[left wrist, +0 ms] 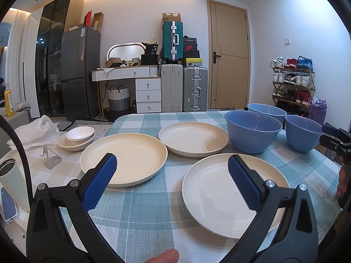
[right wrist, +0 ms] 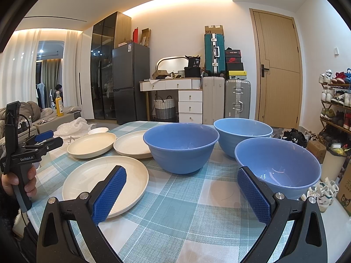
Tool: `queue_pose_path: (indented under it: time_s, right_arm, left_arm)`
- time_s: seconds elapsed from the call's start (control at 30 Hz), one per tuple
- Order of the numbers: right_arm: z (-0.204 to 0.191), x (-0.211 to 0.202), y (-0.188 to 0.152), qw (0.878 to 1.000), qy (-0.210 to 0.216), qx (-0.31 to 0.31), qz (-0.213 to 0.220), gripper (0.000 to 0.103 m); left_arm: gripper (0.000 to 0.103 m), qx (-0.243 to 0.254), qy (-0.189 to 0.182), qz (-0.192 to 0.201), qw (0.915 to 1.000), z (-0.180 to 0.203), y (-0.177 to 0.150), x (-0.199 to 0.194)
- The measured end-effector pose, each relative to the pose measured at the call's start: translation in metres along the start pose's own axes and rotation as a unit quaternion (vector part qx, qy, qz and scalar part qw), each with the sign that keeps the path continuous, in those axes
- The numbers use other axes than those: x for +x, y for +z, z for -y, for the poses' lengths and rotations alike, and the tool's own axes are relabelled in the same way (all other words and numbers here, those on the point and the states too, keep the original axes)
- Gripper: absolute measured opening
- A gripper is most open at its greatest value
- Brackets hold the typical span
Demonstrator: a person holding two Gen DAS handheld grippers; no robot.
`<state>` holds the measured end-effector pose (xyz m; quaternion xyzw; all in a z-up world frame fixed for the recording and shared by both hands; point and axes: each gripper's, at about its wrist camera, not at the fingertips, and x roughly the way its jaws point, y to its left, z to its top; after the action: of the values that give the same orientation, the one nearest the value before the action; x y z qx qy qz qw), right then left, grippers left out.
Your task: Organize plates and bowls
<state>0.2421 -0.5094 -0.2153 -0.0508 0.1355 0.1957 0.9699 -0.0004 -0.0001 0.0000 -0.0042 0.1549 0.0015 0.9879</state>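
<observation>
Three cream plates lie apart on the checked tablecloth: a near plate [left wrist: 219, 197] [right wrist: 94, 182], a left plate [left wrist: 131, 155] [right wrist: 92, 144] and a far plate [left wrist: 193, 137] [right wrist: 131, 144]. Three blue bowls stand upright to their right: a middle bowl [left wrist: 252, 131] [right wrist: 182, 146], a far bowl [left wrist: 267, 109] [right wrist: 243, 131] and a near-right bowl [left wrist: 300, 133] [right wrist: 280, 166]. My left gripper [left wrist: 172, 171] hangs open above the cloth between the left and near plates. My right gripper [right wrist: 182, 182] is open, empty, in front of the bowls.
Small cream and white bowls [left wrist: 76, 138] are stacked at the table's left beside a crumpled plastic bag [left wrist: 37, 131], a metal stand [left wrist: 51, 160] and a white tumbler [left wrist: 13, 184]. A shoe rack [left wrist: 294, 83] stands right of the table. A hand holds the left gripper's handle [right wrist: 22, 175].
</observation>
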Motion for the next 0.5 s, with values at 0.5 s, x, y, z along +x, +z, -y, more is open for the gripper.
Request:
queue_pose_path:
  time_s: [0.5]
  right_arm:
    - [-0.0021, -0.0006, -0.0022, 1.000, 0.000, -0.004, 0.000, 0.103]
  left_arm:
    - [0.101, -0.002, -0.001, 0.001, 1.0000, -0.0050, -0.0002, 0.0032]
